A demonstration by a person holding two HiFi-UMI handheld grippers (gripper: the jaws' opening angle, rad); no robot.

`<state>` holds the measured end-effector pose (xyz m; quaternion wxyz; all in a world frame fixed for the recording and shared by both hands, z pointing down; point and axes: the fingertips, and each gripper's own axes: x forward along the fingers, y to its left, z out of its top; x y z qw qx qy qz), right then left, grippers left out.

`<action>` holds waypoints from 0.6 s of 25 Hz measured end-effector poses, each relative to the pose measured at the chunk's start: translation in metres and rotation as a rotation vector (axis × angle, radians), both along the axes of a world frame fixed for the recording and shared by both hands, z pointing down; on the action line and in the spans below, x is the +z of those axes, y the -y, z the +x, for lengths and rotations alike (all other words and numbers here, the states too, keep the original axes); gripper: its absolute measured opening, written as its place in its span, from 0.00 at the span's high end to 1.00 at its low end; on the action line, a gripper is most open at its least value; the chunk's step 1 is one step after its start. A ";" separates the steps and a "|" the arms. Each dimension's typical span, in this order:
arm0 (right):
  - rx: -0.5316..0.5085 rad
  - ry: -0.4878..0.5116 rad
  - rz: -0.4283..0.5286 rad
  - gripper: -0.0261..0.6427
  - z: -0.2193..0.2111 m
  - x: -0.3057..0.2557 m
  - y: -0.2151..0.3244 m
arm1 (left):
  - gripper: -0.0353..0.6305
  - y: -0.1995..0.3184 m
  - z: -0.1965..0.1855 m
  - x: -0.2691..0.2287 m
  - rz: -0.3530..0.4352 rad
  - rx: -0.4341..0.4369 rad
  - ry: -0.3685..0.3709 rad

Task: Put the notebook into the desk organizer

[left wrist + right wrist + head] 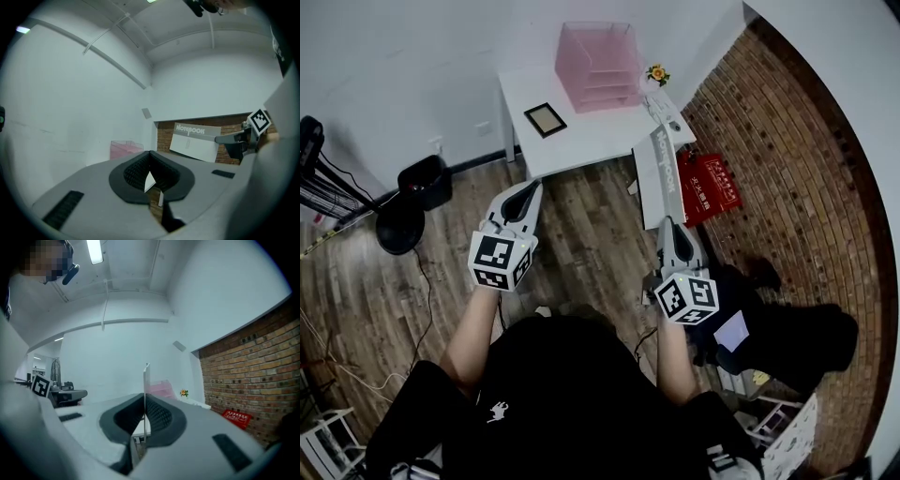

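**Notebook** (661,173): grey and white, held on edge. Its near end is clamped between the jaws of the right gripper (673,227), and it runs from there toward the table (581,145). In the head view its far end overlaps the table's right front corner, short of the desk organizer (598,66).

**Desk organizer:** pink, see-through, tiered, at the back of the table.

**Left gripper** (530,187): jaws closed together on nothing, in front of the table and well left of the notebook.

**Picture frame** (545,119): dark, flat on the table's left front.

**Flower** (656,73): small, yellow, at the table's back right, just beside the organizer.
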<state>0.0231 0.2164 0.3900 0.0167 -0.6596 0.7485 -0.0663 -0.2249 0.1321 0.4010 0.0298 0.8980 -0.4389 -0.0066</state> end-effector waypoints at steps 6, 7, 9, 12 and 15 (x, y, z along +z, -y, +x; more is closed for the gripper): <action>-0.003 -0.001 -0.008 0.95 -0.007 0.001 0.007 | 0.94 0.005 -0.007 0.006 -0.014 -0.005 0.002; -0.004 -0.001 -0.009 0.95 -0.008 0.002 0.009 | 0.94 0.006 -0.008 0.007 -0.014 -0.005 0.004; -0.010 -0.001 -0.009 0.95 -0.010 0.003 0.012 | 0.94 0.008 -0.008 0.009 -0.016 -0.005 0.006; -0.017 0.002 -0.014 0.95 -0.010 0.007 0.017 | 0.94 0.011 -0.004 0.012 -0.023 -0.002 0.013; -0.020 0.010 -0.020 0.95 -0.007 0.011 0.024 | 0.94 0.016 -0.001 0.015 -0.031 0.000 0.020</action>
